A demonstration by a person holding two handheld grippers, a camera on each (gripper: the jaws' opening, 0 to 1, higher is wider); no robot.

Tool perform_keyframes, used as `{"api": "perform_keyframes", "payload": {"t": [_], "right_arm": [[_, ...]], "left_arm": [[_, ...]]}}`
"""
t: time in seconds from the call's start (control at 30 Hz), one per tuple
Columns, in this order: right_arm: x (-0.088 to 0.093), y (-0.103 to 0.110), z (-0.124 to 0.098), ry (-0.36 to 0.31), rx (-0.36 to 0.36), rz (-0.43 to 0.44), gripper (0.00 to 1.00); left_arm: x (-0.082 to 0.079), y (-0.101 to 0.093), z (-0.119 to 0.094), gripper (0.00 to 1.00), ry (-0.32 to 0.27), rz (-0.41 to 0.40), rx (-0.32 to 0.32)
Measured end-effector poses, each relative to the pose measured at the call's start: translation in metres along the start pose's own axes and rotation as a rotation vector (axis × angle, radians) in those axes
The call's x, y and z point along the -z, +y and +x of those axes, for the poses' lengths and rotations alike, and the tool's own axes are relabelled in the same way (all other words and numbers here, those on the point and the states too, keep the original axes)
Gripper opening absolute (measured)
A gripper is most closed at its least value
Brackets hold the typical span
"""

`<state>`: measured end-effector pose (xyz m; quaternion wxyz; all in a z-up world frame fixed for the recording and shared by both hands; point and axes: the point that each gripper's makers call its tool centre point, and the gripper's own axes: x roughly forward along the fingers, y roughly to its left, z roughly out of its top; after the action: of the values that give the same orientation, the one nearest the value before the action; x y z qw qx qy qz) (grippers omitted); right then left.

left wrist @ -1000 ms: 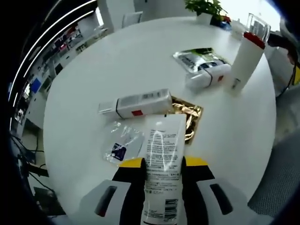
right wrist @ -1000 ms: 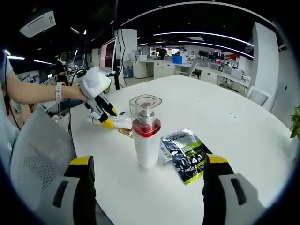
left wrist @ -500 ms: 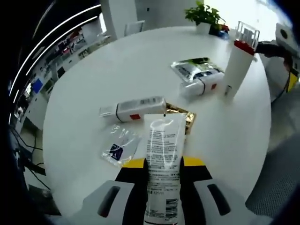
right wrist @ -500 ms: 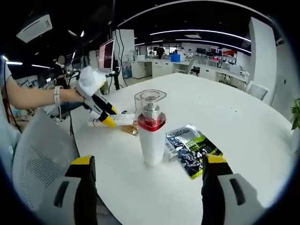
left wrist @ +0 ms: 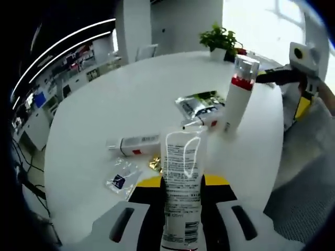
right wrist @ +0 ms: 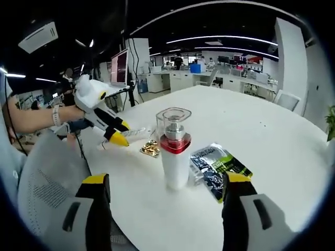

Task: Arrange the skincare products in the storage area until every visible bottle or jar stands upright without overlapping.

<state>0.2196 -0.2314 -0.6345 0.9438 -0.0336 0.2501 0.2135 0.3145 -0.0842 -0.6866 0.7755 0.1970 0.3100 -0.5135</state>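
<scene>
Your left gripper (left wrist: 180, 184) clamps the white squeeze tube (left wrist: 181, 172); right gripper (right wrist: 165, 183) gapes empty. Only 1 red-collared white pump bottle (right wrist: 175, 154) stands near the table (left wrist: 104, 104) edge; the boxed tube (left wrist: 138, 143) lies flat.

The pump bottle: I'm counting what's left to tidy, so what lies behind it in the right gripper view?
Behind the pump bottle lies a green-and-black sachet on the white table, its near edge hidden by the bottle. Anything else behind is covered.

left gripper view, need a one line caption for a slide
Left gripper shut on a white tube above a round white table, facing an upright pump bottle.
</scene>
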Motion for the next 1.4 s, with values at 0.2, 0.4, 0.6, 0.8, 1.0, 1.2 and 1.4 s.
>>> {"api": "perform_keyframes", "payload": {"t": [0.2,0.4,0.6,0.8,1.0,1.2,1.4], "right_arm": [[-0.005,0.01,-0.001,-0.013,-0.03,0.015,0.8],[-0.003,0.017,-0.005,-0.004,-0.057,0.013,0.69],[-0.003,0.028,-0.005,-0.009,-0.101,0.034,0.57],[-0.01,0.038,-0.006,-0.037,-0.14,0.04,0.41],[-0.024,0.044,-0.004,-0.096,-0.17,0.101,0.29],[-0.036,0.045,0.006,-0.131,-0.185,0.168,0.26],[-0.045,0.046,0.007,-0.163,-0.215,0.238,0.22]], "left_arm": [[-0.019,-0.014,-0.007,0.2,-0.068,0.017,0.024],[-0.034,-0.03,-0.016,0.2,-0.121,0.018,0.05],[-0.047,-0.046,-0.023,0.21,-0.168,0.049,0.071],[-0.05,-0.06,-0.025,0.2,-0.19,0.067,0.087],[-0.053,-0.071,-0.025,0.2,-0.211,0.076,0.103],[-0.06,-0.082,-0.023,0.2,-0.238,0.108,0.112],[-0.065,-0.088,-0.022,0.2,-0.256,0.114,0.122]]}}
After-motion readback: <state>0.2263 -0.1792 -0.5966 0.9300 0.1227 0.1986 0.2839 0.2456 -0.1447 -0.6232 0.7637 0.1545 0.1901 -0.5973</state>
